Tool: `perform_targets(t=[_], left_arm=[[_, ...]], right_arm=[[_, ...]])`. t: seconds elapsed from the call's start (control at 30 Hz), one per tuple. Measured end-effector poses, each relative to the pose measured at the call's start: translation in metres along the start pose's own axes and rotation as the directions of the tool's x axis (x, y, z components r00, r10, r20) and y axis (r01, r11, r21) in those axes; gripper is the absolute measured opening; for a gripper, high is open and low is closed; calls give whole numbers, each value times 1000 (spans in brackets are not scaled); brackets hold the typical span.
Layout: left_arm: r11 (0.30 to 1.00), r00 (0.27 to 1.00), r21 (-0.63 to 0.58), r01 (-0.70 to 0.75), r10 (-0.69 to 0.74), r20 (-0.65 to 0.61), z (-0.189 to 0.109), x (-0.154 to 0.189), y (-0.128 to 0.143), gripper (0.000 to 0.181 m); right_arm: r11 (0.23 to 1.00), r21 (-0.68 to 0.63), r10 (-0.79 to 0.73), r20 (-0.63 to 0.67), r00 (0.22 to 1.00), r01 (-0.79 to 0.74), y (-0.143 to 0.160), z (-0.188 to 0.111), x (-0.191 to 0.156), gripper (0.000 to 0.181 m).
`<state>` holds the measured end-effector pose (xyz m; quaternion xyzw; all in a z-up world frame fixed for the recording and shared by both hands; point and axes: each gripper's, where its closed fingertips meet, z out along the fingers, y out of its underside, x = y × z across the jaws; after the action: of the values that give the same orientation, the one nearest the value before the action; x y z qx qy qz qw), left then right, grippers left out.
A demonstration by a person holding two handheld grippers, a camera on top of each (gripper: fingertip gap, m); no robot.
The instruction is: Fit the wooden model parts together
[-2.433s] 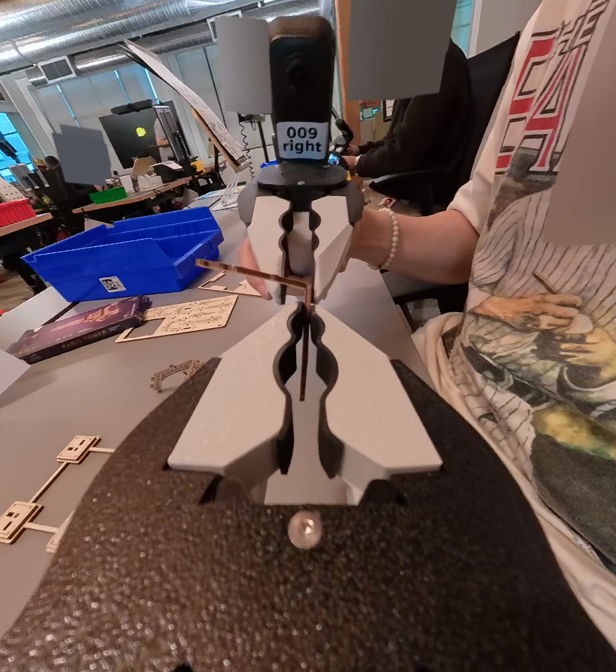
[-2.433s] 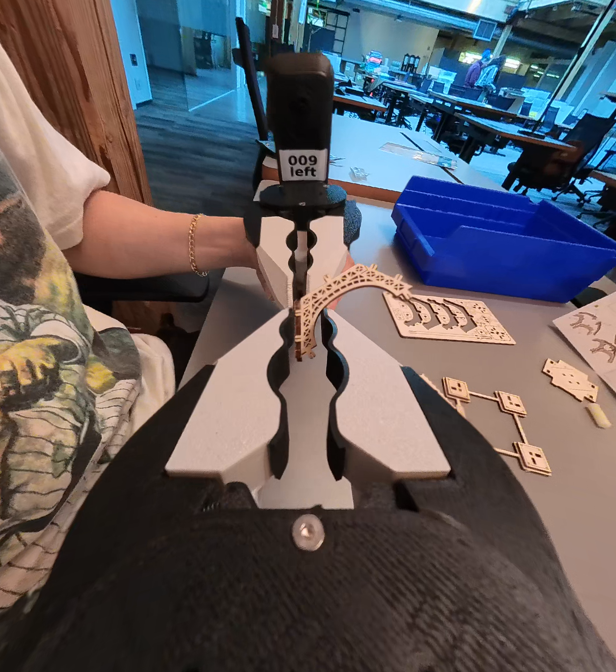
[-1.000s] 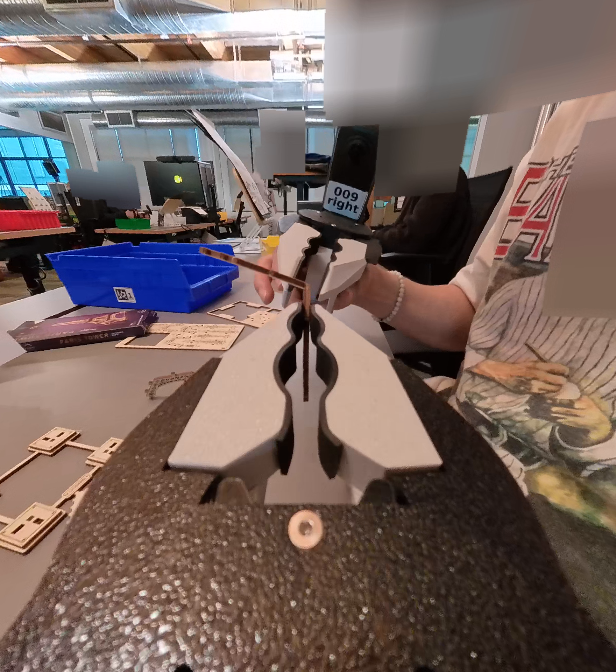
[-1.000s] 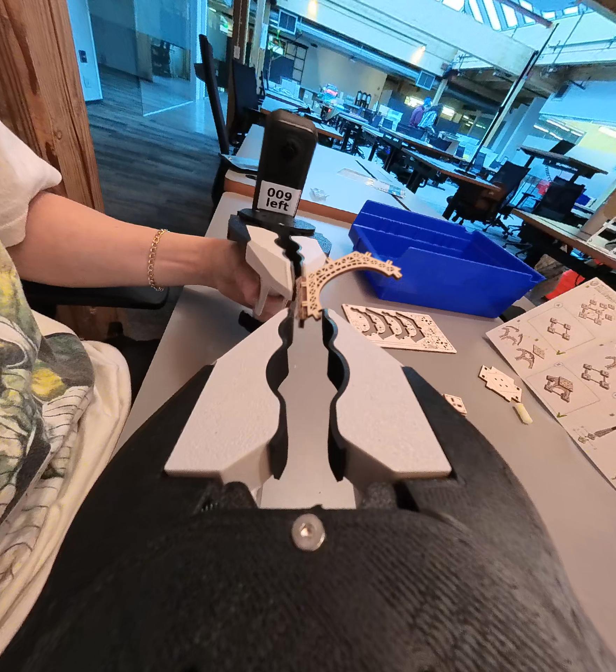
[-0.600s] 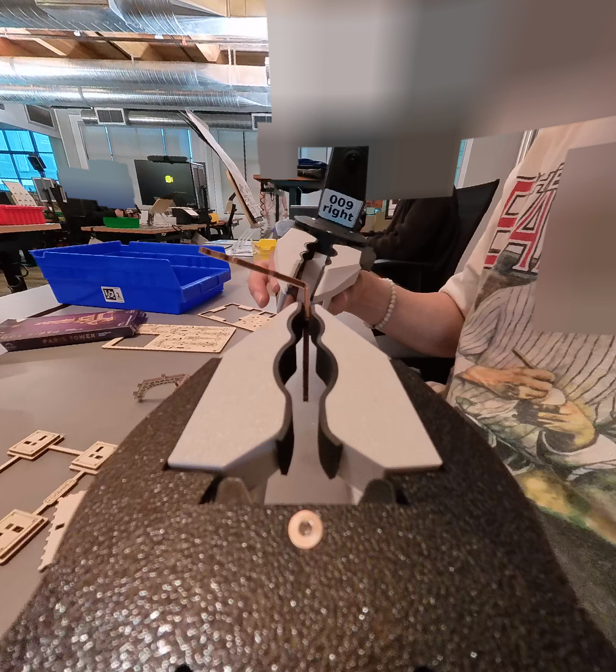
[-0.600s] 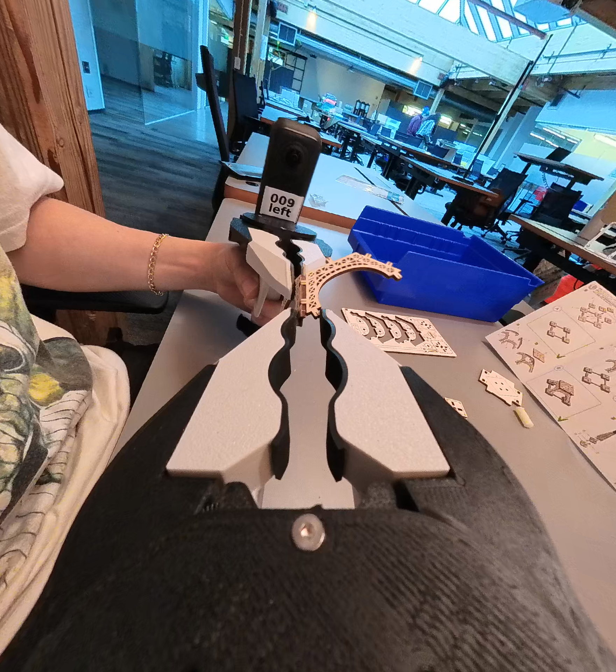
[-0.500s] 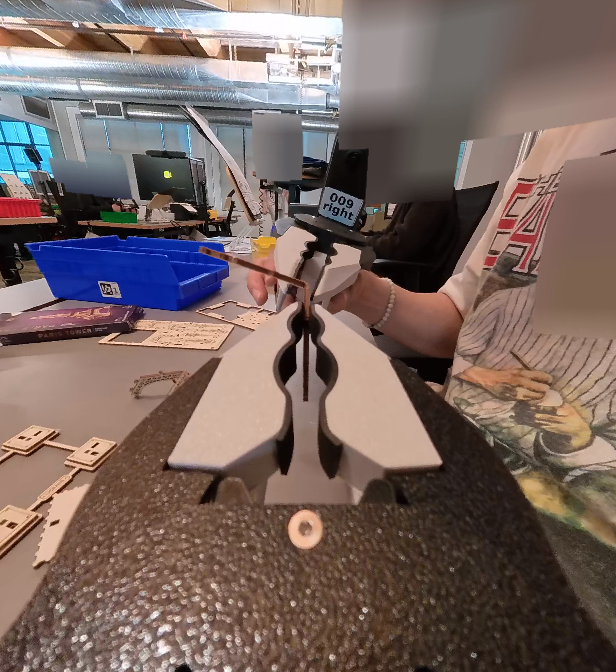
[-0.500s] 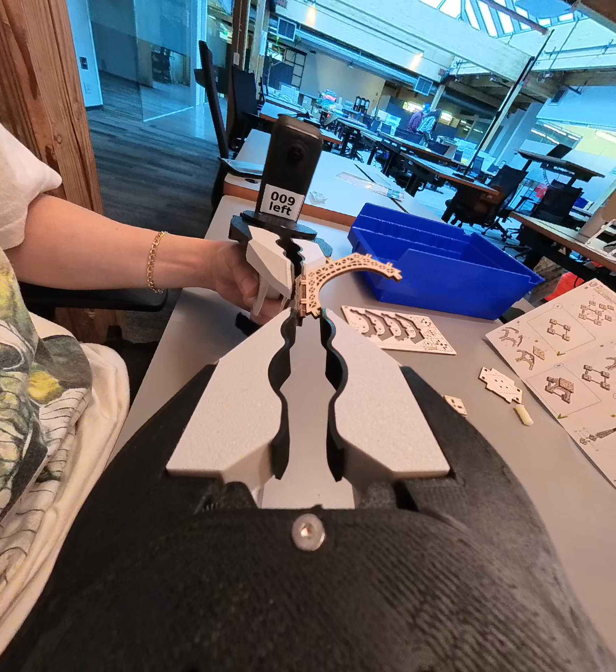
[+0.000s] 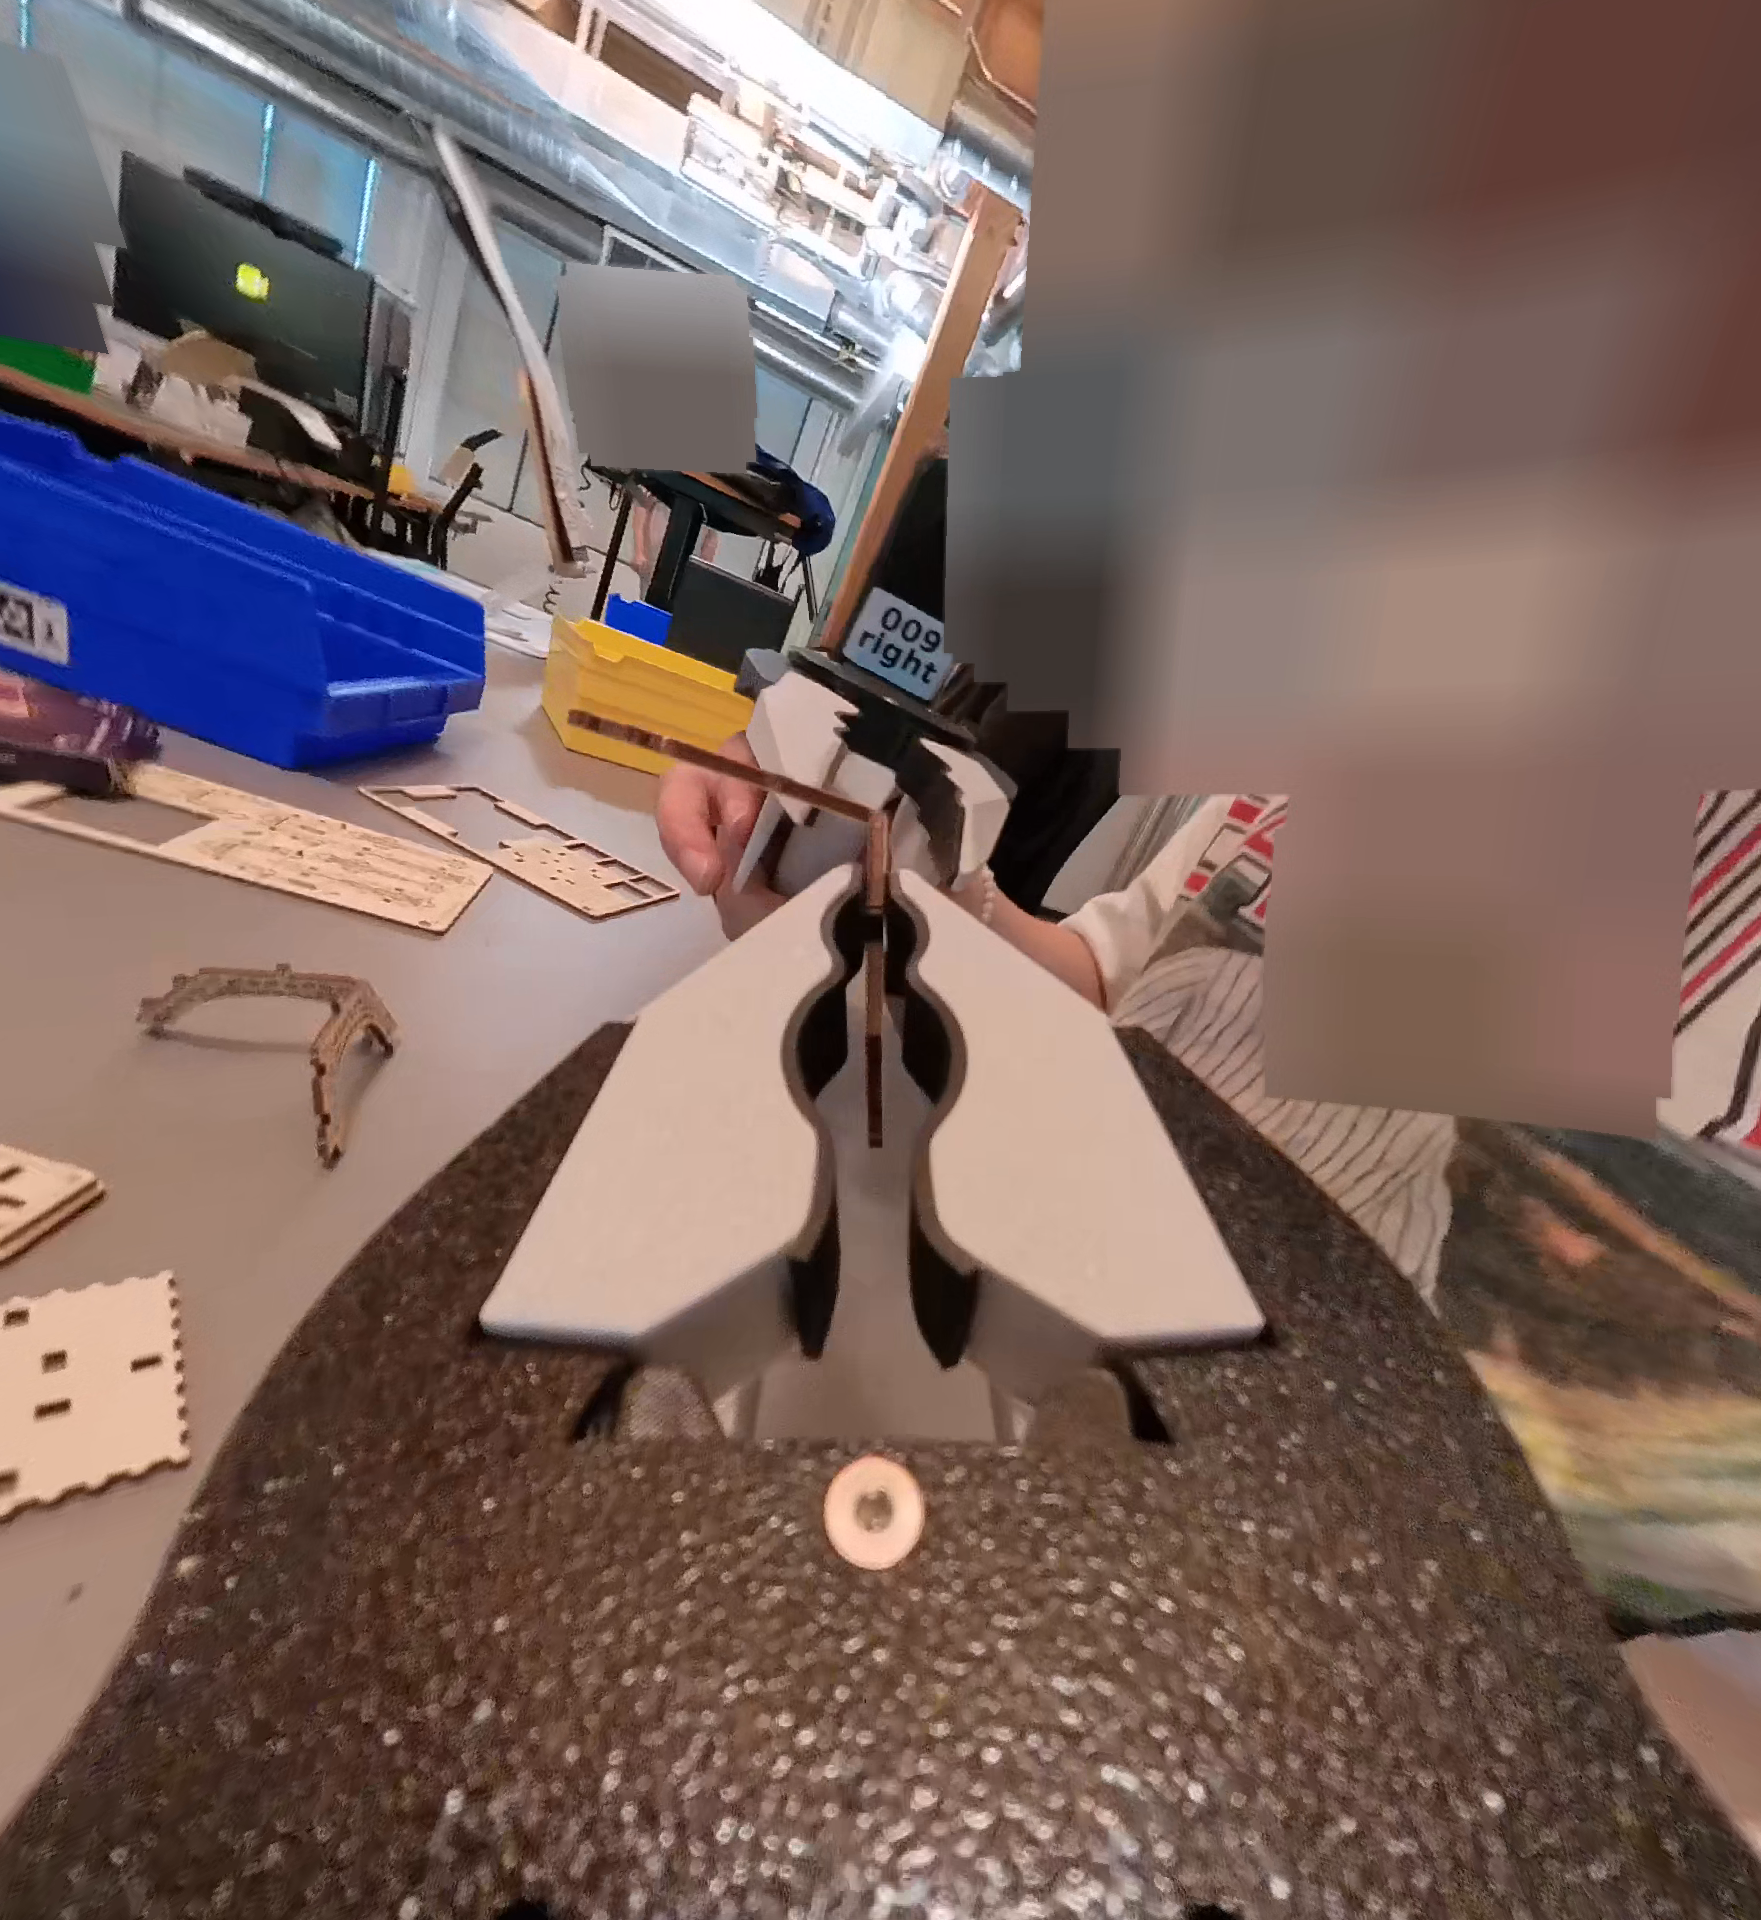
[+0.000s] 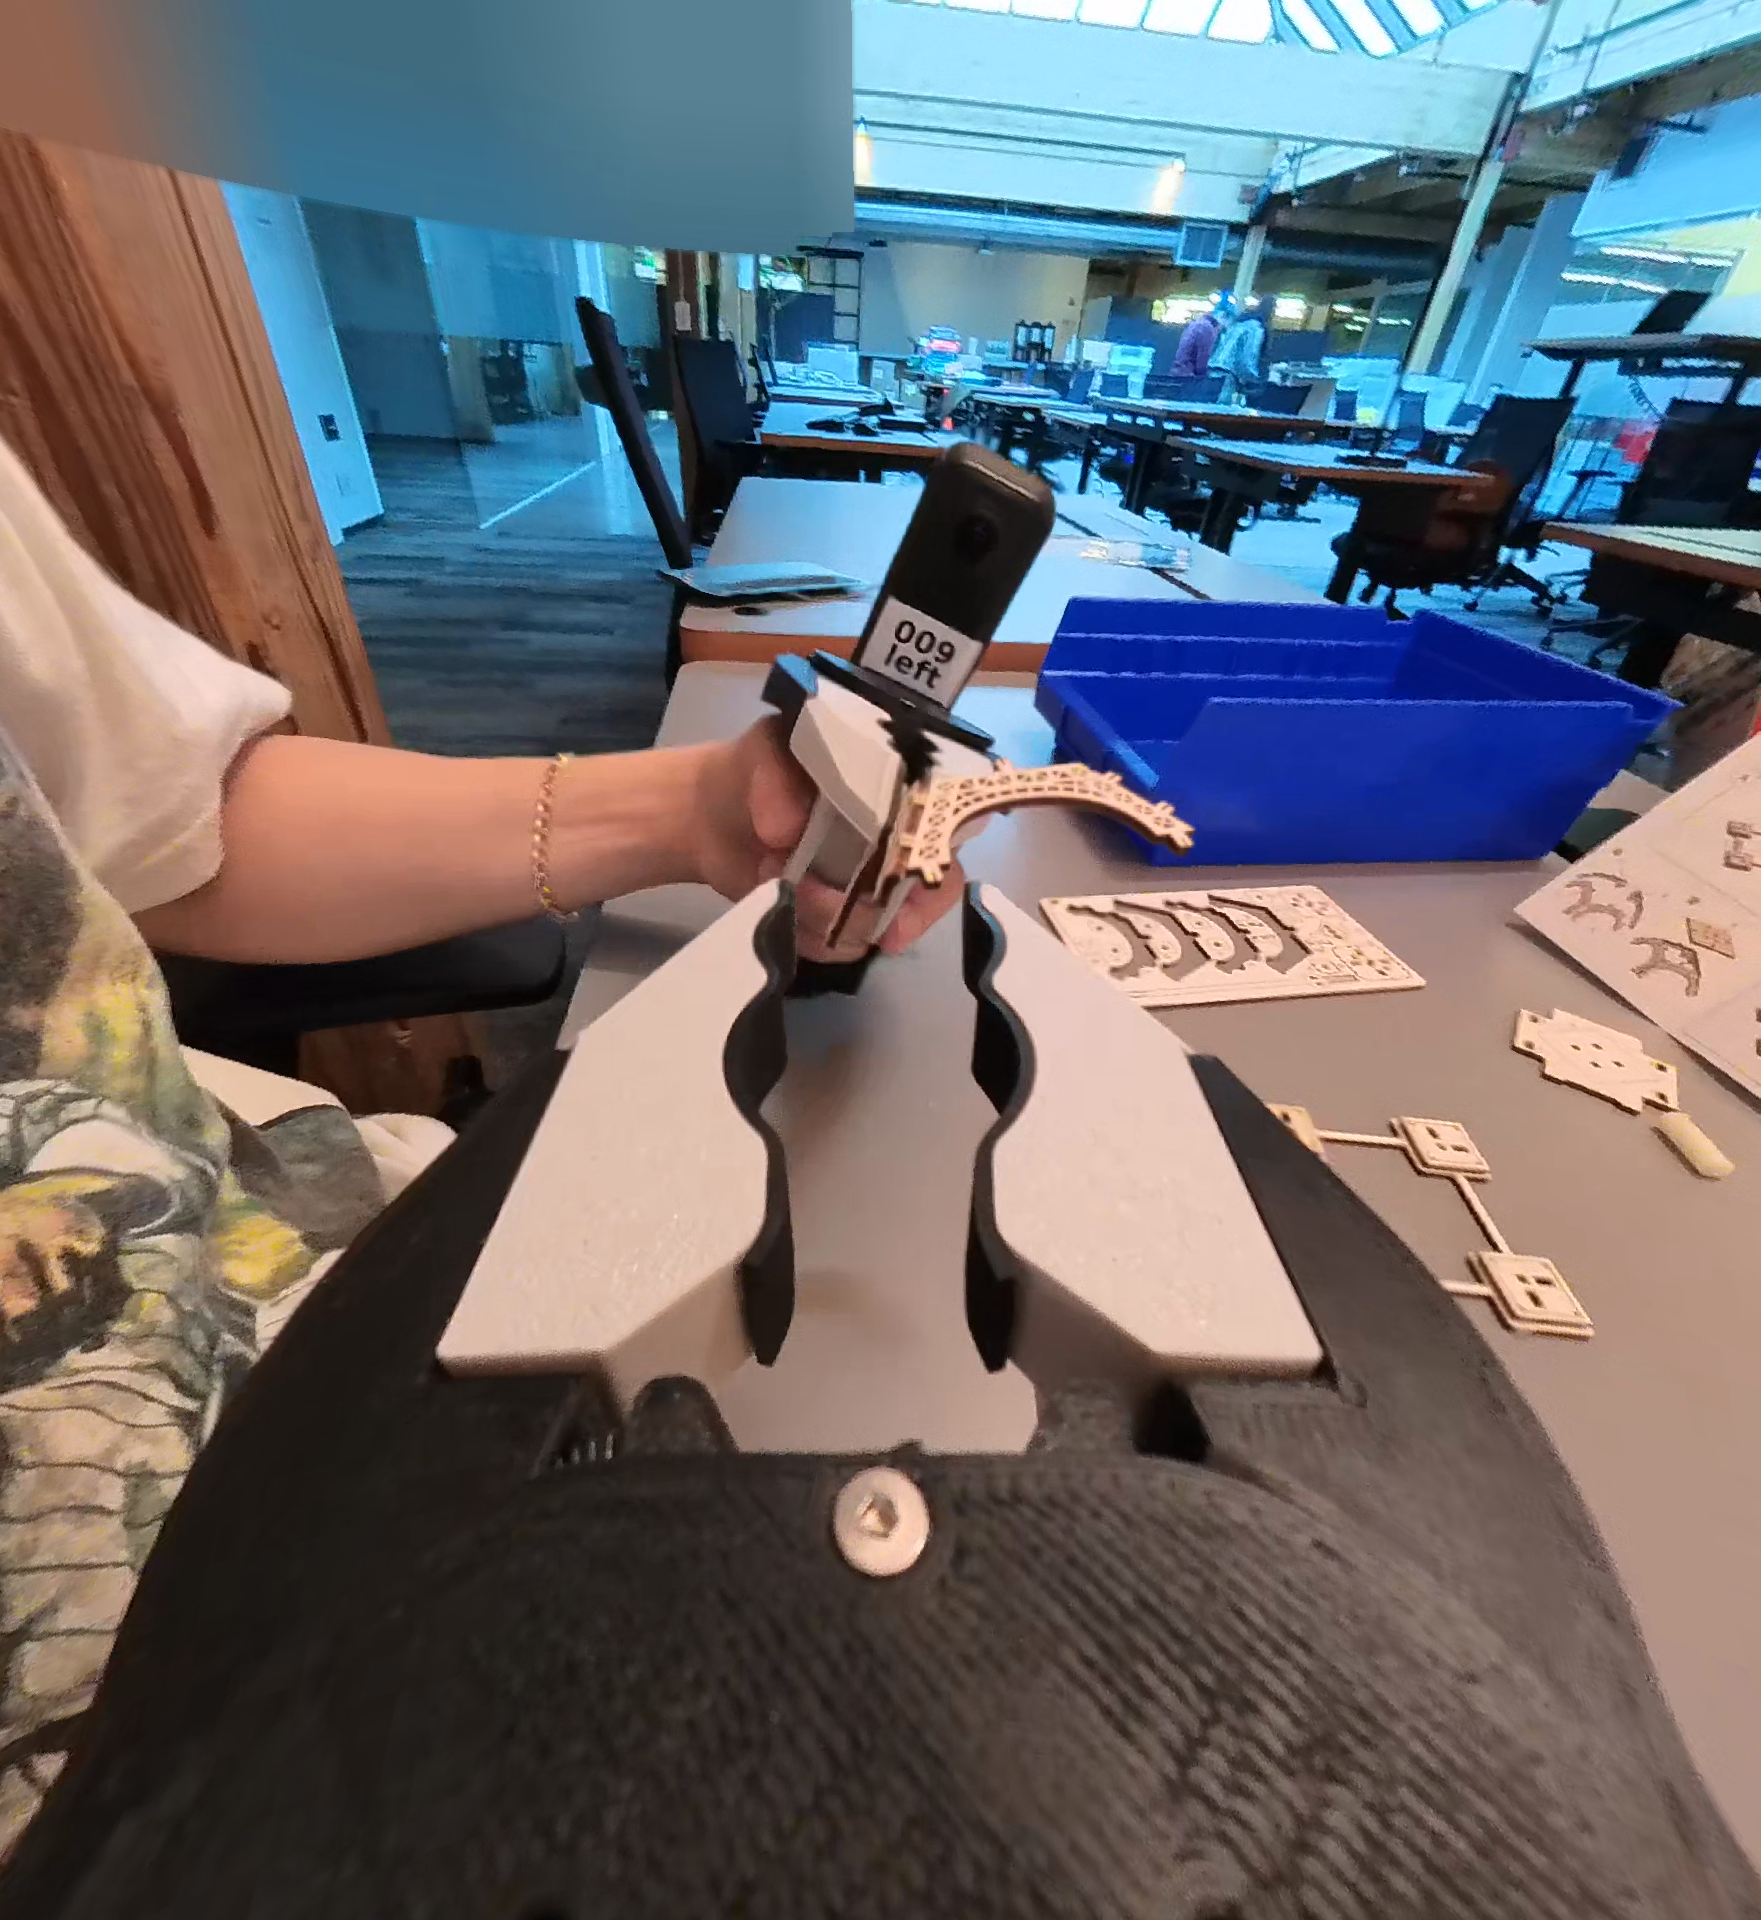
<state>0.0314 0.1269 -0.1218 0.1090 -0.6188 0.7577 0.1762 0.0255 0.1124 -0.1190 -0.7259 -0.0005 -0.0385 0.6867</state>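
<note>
1. The job looked only partly done: one lattice arch piece (image 10: 969, 821) with a flat part joined at its edge was in the air at the frame's centre, while a second arch (image 9: 268, 1023) lay loose on the grey table (image 9: 502, 977) at the left of the left wrist view.
2. More parts waited on the table: a slotted square plate (image 9: 45, 1397) at the lower left, linked square pads (image 10: 1447, 1153) at the right, a small notched plate (image 10: 1598, 1060), and punched sheets (image 10: 1229, 940) near the blue bin (image 10: 1375, 727).
3. The left gripper (image 9: 871, 914) was pressed together on the thin edge of the arch piece, which ran upright between its fingers.
4. The right gripper (image 10: 876, 920) stood spread wide, holding nothing (its tips were just short of the arch, apparently not touching).
5. By the look of things, most of the fitting was still ahead.
</note>
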Motion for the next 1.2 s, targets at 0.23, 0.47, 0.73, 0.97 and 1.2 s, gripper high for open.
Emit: perform_targets(t=[0.23, 0.47, 0.73, 0.97, 1.2], left_arm=[[956, 954, -45, 289, -283, 95, 3, -20, 0, 0], [944, 945, -103, 313, -299, 133, 13, -13, 5, 0], [924, 921, -137, 358, -324, 218, 18, -9, 3, 0], [943, 943, -200, 267, -213, 255, 19, -4, 3, 0], [958, 969, -249, 145, -86, 234, 20, 4, 4, 0]], right_arm=[[999, -25, -39, -156, 987, 35, 5, -8, 29, 35], [1000, -4, -6, -137, 991, 5, 4, -8, 28, 34], [998, 30, 63, -93, 994, -61, 3, -8, 26, 29], [999, 35, 40, -59, 997, -37, 3, -6, 19, 27], [999, 33, 6, -25, 1000, -5, 2, -4, 10, 25]])
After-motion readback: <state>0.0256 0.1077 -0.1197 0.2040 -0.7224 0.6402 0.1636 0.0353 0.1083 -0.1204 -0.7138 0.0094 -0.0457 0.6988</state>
